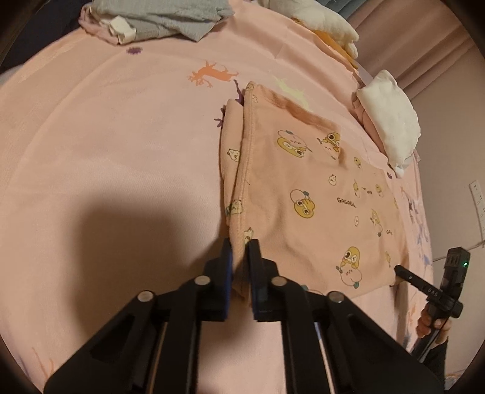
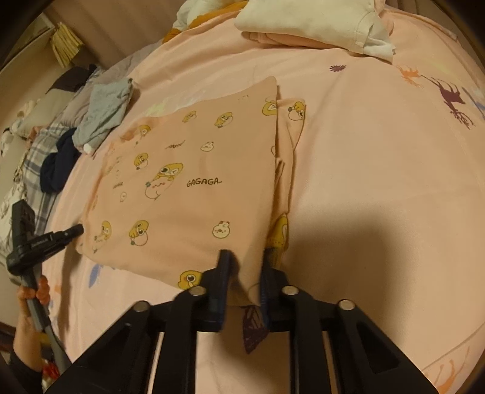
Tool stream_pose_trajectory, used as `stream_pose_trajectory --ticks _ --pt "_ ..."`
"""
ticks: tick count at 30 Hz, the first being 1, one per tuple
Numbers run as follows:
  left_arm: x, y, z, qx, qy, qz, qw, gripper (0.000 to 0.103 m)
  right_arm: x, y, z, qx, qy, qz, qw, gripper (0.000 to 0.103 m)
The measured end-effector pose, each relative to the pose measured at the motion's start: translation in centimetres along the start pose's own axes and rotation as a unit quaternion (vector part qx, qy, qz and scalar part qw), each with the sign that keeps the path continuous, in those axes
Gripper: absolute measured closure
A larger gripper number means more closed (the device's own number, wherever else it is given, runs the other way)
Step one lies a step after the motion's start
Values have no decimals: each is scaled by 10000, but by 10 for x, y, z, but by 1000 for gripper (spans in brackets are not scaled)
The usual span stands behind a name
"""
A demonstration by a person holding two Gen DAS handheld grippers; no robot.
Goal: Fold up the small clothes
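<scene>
A small pink garment with yellow cartoon prints [image 1: 318,188] lies partly folded on the pink bedsheet [image 1: 106,151]. My left gripper [image 1: 241,247] is shut on the garment's hemmed near corner. In the right wrist view the same garment [image 2: 194,181] lies flat, and my right gripper [image 2: 244,256] is shut on its near right corner, the cloth bunched between the fingers. Each gripper shows in the other's view: the right one [image 1: 403,269] at the garment's far corner, the left one [image 2: 72,232] at its left edge.
A grey folded garment [image 1: 169,18] lies at the far side of the bed. White and pink folded clothes [image 1: 391,121] sit stacked on the right. In the right wrist view a grey garment [image 2: 106,109] and a dark navy cloth [image 2: 59,165] lie at the left bed edge.
</scene>
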State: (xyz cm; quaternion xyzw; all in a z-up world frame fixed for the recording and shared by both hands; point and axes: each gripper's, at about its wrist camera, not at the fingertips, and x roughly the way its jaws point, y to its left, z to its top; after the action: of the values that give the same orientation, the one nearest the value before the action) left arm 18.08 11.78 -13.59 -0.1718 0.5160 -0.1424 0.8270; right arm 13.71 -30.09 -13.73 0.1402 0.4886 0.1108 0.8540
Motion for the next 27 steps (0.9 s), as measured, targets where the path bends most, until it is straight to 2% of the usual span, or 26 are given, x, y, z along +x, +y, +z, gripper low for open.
stream_pose_trajectory --ticks 4,6,11,15,18,20,21,23,25,27 --pt "-6 -1 -3 -50 24 103 9999 98 -13 -1 -2 -11 -135 37 9999 99" --pt "-10 0 -7 -75 33 39 10000 98 -20 -2 -2 1 -173 59 9998 99" --pt "-12 9 -17 -124 139 239 9995 98 -16 -6 -2 48 -75 -59 9999 100" --pt "-13 15 -23 -211 130 203 9995 95 -1 -4 -2 -2 187 -268 9995 100" --pt "-25 14 -24 -83 20 463 9989 98 -12 -3 2 -13 36 -434 9990 100" --pt "-35 14 -23 27 -76 609 9981 97 -26 0 5 -140 -220 -748 9969 100" --pt "-39 13 -22 85 -154 655 9977 95 -31 5 7 -254 -346 -816 9957 100" --pt "-45 6 -18 210 -328 692 9968 83 -36 11 12 -395 -466 -691 9957 100" --pt "-45 -7 -10 342 -479 605 9964 64 -33 22 22 -494 -507 -409 9967 100" --pt "-37 -20 -4 469 -508 550 9961 63 -23 35 33 -601 -506 -244 9966 99"
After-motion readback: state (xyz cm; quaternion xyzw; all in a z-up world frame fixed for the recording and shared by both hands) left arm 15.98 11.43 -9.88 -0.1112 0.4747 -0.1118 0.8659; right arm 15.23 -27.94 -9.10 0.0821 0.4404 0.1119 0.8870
